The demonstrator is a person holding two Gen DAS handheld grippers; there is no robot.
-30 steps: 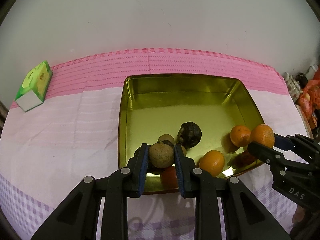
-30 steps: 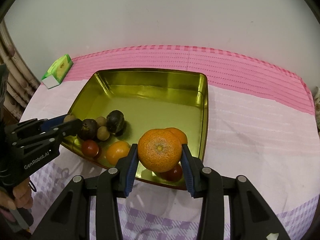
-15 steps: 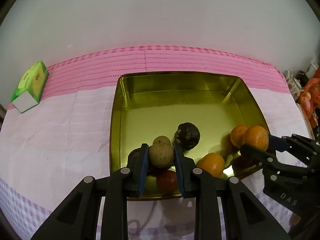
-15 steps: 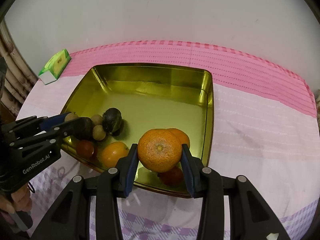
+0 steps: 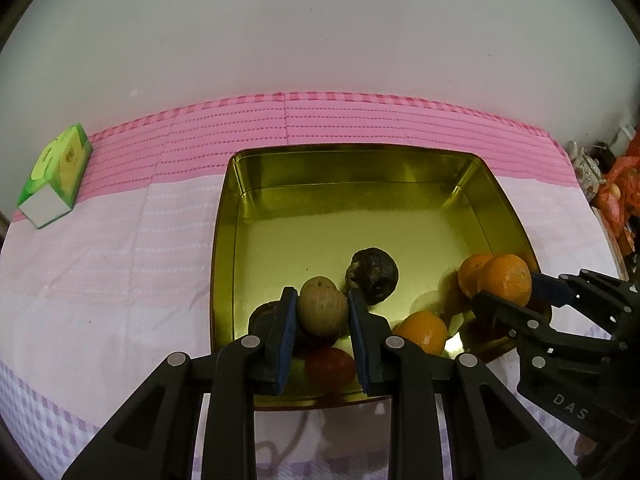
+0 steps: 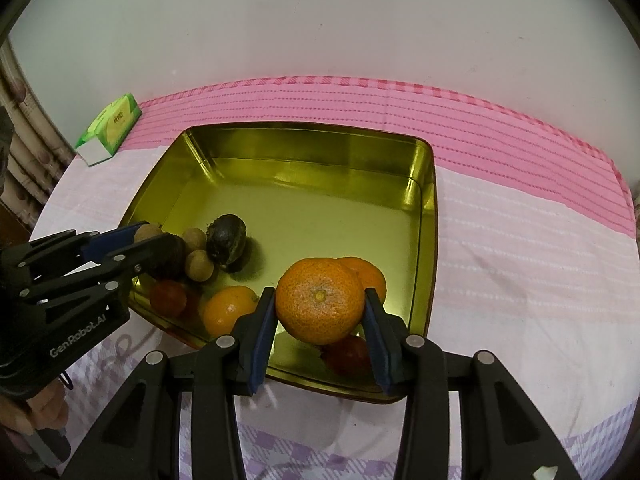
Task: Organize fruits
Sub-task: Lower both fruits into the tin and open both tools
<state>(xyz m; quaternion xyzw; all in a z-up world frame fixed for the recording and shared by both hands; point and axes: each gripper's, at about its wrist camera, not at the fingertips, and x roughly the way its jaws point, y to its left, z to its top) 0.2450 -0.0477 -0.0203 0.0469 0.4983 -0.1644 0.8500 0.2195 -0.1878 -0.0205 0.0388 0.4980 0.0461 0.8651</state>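
Left wrist view: left tongs (image 5: 322, 312) pinch a brown fruit (image 5: 323, 311) above the tray's (image 5: 400, 168) near edge. Right tongs (image 6: 320, 312) pinch an orange (image 6: 320, 300), jaws just easing wider.

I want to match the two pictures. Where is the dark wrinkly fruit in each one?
Left wrist view: the dark wrinkly fruit sits in the middle of the picture, just right of the left tool's tips.
Right wrist view: the dark wrinkly fruit lies left of centre in the gold tray.
Shared landmark: the green box, far left on the cloth.
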